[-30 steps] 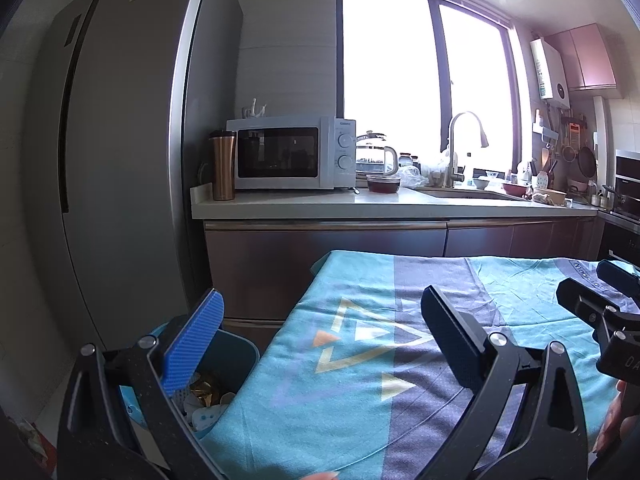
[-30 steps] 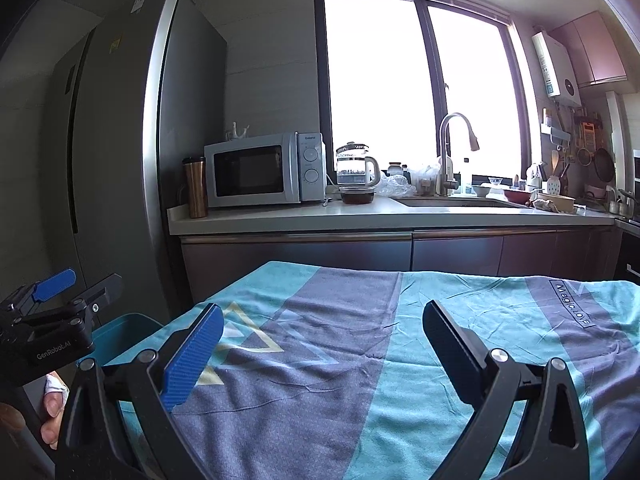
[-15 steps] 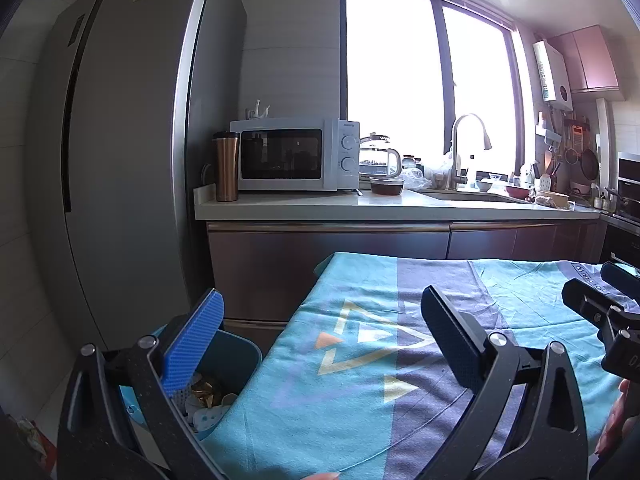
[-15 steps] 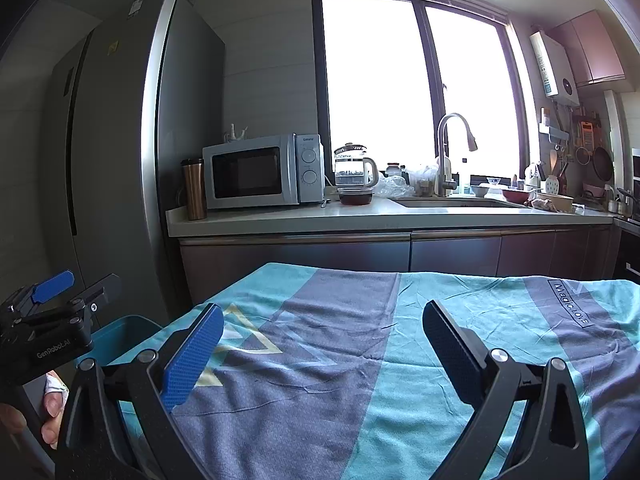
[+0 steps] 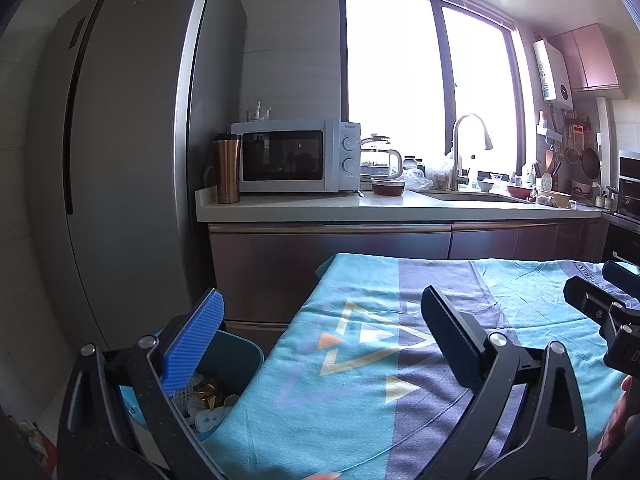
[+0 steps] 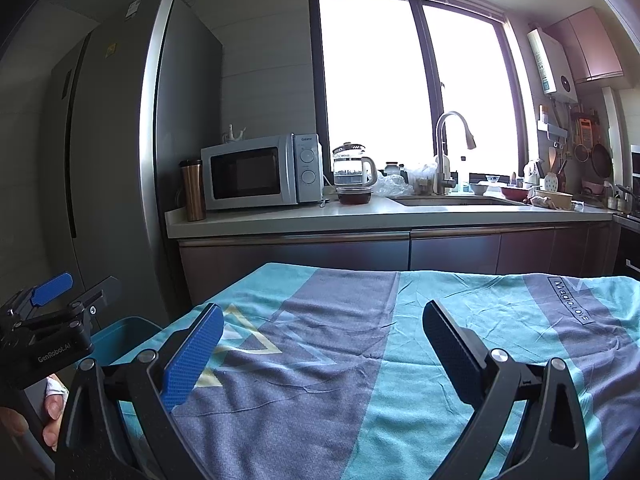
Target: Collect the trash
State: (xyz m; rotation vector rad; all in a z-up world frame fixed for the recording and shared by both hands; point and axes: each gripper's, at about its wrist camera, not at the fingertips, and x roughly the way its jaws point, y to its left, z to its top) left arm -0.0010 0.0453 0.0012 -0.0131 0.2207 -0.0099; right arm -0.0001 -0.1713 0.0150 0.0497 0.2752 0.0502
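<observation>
A teal bin [image 5: 240, 360] stands on the floor at the table's left side, holding crumpled trash [image 5: 208, 404], gold and white. My left gripper [image 5: 320, 344] hovers open over the table's left edge, its blue finger above the bin, nothing between the fingers. My right gripper [image 6: 320, 350] is open and empty above the teal and grey tablecloth [image 6: 400, 340]. No trash shows on the cloth. The left gripper [image 6: 52, 316] also appears at the left edge of the right wrist view, above the bin's rim [image 6: 120, 332]. The right gripper [image 5: 600, 304] shows at the right edge of the left wrist view.
A tall grey fridge [image 5: 120, 160] stands left of the bin. Behind the table runs a counter [image 5: 360, 208] with a microwave [image 5: 288, 156], a copper tumbler [image 5: 228, 174], a kettle, a dark container and a sink with tap [image 5: 464, 148]. A person's hand [image 6: 24, 420] holds the left tool.
Both views have drifted slightly; the counter sits a little lower in the left view. Both grippers stay open and empty.
</observation>
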